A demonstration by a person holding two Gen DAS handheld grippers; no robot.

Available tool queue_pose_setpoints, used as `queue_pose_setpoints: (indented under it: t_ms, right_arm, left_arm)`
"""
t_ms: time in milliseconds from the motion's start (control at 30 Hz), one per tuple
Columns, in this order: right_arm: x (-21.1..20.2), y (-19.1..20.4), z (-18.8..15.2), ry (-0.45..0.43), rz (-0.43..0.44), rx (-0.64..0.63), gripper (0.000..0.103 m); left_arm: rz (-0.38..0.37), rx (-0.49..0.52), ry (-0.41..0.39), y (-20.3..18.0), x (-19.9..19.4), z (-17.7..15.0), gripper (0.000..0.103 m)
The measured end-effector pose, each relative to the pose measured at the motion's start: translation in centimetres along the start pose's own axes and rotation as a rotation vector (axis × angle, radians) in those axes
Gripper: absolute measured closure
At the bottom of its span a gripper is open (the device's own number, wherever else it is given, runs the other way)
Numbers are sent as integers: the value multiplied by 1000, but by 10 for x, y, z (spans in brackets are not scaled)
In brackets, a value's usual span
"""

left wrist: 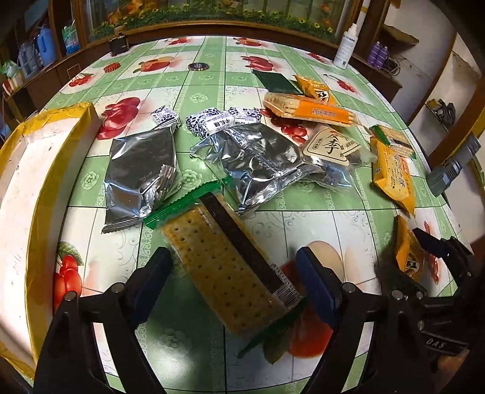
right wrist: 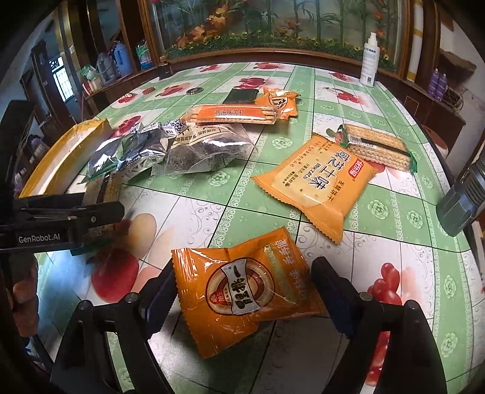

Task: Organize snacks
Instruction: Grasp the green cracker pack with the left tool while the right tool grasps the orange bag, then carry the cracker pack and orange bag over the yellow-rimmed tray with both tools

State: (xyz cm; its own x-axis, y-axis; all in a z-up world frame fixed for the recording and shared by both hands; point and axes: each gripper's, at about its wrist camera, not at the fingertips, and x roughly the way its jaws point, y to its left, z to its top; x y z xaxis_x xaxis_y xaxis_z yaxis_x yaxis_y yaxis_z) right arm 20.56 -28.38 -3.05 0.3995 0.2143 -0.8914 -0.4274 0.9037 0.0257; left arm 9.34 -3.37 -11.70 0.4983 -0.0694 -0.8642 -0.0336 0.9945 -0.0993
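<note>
Tabletop point(left wrist: 212, 88) fills frame centre: round, covered in green-and-white checked oilcloth printed with red fruit. Top of frame: wood-framed panel point(right wrist: 272, 27) painted with bamboo and orange flowers. Upper left: dark wooden shelving point(right wrist: 100, 69) holding blue jugs point(left wrist: 45, 45) and bags; a small window point(right wrist: 62, 81) shows at far left in the right wrist view. Upper right: white wall point(left wrist: 424, 27), purple bottles point(right wrist: 438, 81). Daylight is diffuse, with glare on the oilcloth.
</note>
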Motion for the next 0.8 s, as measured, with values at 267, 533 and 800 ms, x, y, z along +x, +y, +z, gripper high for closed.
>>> queue_pose_setpoints:
  t_ms: [267, 533, 800]
  right_arm:
    - [-14, -11, -6, -41, 45, 38, 34]
    - [-43, 0, -1, -109, 111, 43, 37]
    - [-77, 31, 21, -198, 167, -11, 37]
  left_arm:
    - [-22, 57, -37, 20, -16, -15, 58]
    - [-41, 98, -139, 26, -62, -26, 59]
    - [-46, 59, -217, 47, -101, -23, 59]
